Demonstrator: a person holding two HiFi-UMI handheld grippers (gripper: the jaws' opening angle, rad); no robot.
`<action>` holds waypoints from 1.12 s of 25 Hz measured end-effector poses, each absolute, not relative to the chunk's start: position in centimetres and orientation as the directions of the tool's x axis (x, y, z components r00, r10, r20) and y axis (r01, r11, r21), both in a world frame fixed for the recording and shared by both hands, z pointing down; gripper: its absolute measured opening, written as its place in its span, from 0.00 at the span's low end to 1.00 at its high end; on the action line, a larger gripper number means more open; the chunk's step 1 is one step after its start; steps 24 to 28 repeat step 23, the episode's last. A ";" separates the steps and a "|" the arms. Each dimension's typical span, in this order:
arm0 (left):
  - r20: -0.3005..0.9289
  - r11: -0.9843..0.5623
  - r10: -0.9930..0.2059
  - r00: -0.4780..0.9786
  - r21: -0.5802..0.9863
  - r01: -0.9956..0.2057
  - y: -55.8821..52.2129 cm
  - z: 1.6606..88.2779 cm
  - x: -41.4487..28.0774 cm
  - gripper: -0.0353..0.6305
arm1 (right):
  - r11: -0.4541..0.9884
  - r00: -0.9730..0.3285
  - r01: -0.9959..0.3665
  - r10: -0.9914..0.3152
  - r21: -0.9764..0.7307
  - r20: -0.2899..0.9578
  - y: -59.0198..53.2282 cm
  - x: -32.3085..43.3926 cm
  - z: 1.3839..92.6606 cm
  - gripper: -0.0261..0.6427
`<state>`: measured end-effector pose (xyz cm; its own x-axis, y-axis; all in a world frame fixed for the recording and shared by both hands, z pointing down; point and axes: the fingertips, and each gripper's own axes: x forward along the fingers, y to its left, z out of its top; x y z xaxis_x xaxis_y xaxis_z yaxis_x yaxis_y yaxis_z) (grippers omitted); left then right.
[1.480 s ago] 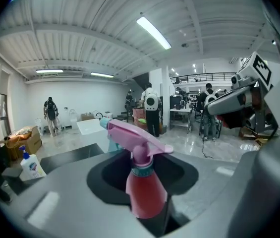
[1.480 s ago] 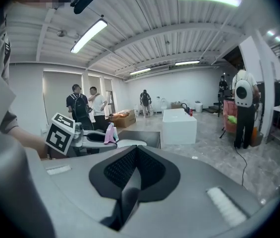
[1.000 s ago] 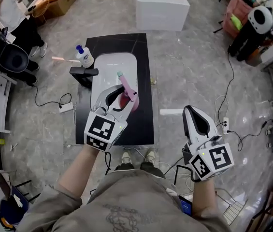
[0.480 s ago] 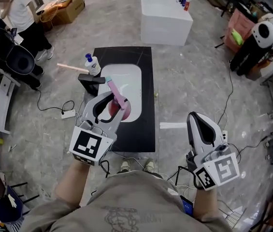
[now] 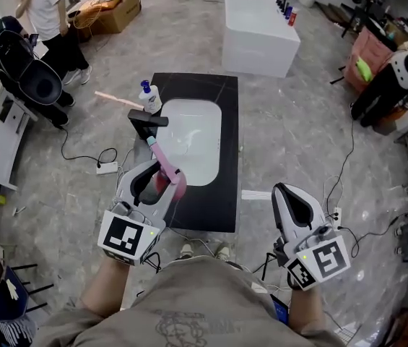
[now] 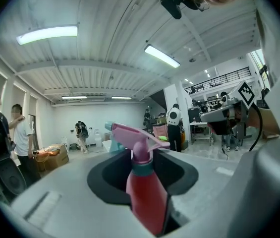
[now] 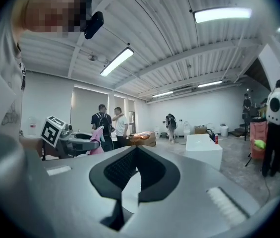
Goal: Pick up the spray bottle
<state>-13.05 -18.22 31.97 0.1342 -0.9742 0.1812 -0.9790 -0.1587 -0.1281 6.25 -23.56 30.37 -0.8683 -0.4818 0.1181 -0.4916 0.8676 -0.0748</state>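
My left tool [image 5: 159,183] has drawn the pink spray bottle [image 5: 165,166] nearer, above the desk's [image 5: 222,201] near left part, clenched around its body. I should hold firmly and lift steadily. My right tool [image 5: 281,190] is closed and empty.

No readable words, brands or numbers anywhere. Black-and-white square code markers only, patterns without letters: on marker cube of left gripper [image 5: 159,176] and on marker cube of right gripper [image 5: 286,190]. Pump bottle [image 5: 149,96] at bench [image 5: 229,194] far-left corner: any print too small to read.
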 end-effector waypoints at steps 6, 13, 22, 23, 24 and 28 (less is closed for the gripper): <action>0.200 -0.182 -0.968 0.149 -0.157 -0.971 -17.0 34.5 -13.2 0.27 | 0.889 -0.885 -0.450 -0.431 -0.089 0.176 -23.1 4.5 32.8 0.08; 0.252 -0.179 -0.957 0.144 -0.124 -0.976 -16.4 37.0 -13.0 0.27 | 0.893 -0.884 -0.442 -0.417 -0.089 0.212 -22.8 4.0 34.0 0.08; 0.253 -0.171 -0.958 0.134 -0.130 -0.977 -16.6 37.0 -12.9 0.26 | 0.895 -0.880 -0.440 -0.416 -0.067 0.227 -22.6 4.4 34.6 0.08; 0.261 -0.160 -0.957 0.124 -0.121 -0.980 -16.4 37.3 -13.0 0.26 | 0.897 -0.879 -0.439 -0.415 -0.061 0.234 -22.5 4.4 34.8 0.08; 0.261 -0.160 -0.957 0.124 -0.121 -0.980 -16.4 37.3 -13.0 0.26 | 0.897 -0.879 -0.439 -0.415 -0.061 0.234 -22.5 4.4 34.8 0.08; 0.261 -0.160 -0.957 0.124 -0.121 -0.980 -16.4 37.3 -13.0 0.26 | 0.897 -0.879 -0.439 -0.415 -0.061 0.234 -22.5 4.4 34.8 0.08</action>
